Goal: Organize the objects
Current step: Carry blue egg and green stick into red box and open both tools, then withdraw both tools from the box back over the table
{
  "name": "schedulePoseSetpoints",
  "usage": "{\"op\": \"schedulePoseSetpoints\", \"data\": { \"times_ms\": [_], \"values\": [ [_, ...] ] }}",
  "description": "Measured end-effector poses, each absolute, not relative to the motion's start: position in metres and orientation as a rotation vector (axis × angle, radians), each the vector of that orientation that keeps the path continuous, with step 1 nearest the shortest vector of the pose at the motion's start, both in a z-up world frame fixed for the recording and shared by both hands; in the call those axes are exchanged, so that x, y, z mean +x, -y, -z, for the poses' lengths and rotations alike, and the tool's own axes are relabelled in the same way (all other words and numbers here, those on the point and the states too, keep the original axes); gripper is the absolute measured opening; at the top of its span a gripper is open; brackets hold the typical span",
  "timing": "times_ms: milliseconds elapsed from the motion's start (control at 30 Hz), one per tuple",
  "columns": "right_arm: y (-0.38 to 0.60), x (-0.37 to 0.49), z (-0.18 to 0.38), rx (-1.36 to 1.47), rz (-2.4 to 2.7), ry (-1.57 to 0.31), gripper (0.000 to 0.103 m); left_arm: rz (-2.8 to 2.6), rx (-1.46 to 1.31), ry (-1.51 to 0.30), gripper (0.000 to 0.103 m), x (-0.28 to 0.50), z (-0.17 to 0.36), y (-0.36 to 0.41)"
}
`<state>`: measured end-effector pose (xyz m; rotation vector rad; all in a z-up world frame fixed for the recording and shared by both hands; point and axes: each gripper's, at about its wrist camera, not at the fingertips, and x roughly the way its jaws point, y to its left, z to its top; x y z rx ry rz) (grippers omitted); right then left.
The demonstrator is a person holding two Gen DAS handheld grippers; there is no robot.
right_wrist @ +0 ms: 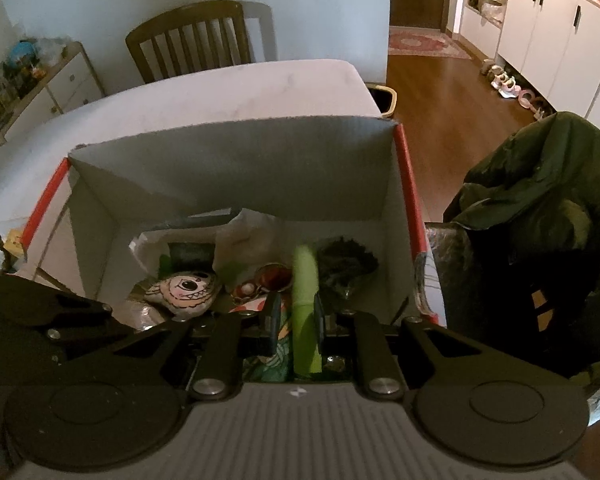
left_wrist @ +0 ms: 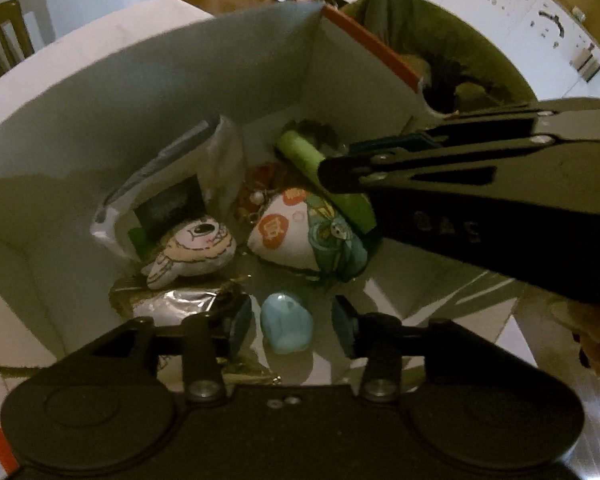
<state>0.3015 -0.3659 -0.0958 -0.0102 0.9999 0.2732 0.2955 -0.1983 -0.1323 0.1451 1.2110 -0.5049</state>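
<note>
**Both grippers lowered into the open box**

While the cardboard box point(right_wrist: 236, 160) fills the centre of both views, the right gripper point(right_wrist: 296, 316) is seen low in the right-wrist frame with its fingers set on either side of a green roll point(right_wrist: 306, 280); whether the pads press on it cannot be told. At the lower centre of the left-wrist view, the left gripper point(left_wrist: 292, 320) is held wide apart around a pale blue object point(left_wrist: 286, 328), which is not touched. A cartoon plush point(left_wrist: 196, 250) is seen left of centre, and a printed pouch point(left_wrist: 300, 236) just right of it. A wooden chair point(right_wrist: 188, 36) is visible at upper left.
</note>
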Motion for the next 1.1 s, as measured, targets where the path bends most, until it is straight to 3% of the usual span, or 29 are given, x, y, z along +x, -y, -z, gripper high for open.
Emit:
{"op": "schedulePoseSetpoints", "data": {
  "times_ms": [233, 567, 733, 867, 1100],
  "values": [
    [0.368, 0.286, 0.075, 0.002, -0.315, -0.959, 0.017, 0.49, 0.112, -1.109, 0.058, 0.28, 0.11, 0.181],
    [0.36, 0.257, 0.038, 0.011, -0.366, -0.875, 0.02, 0.481, 0.058, -0.981, 0.061, 0.263, 0.071, 0.18],
    [0.354, 0.244, 0.02, 0.018, -0.384, -0.836, 0.021, 0.461, 0.034, -0.911, 0.062, 0.252, 0.051, 0.16],
    [0.351, 0.234, 0.009, 0.032, -0.375, -0.814, 0.029, 0.447, 0.007, -0.87, 0.062, 0.244, 0.039, 0.145],
    [0.344, 0.222, -0.001, 0.047, -0.374, -0.797, 0.029, 0.423, -0.04, -0.823, 0.065, 0.228, 0.022, 0.114]
  ]
}}
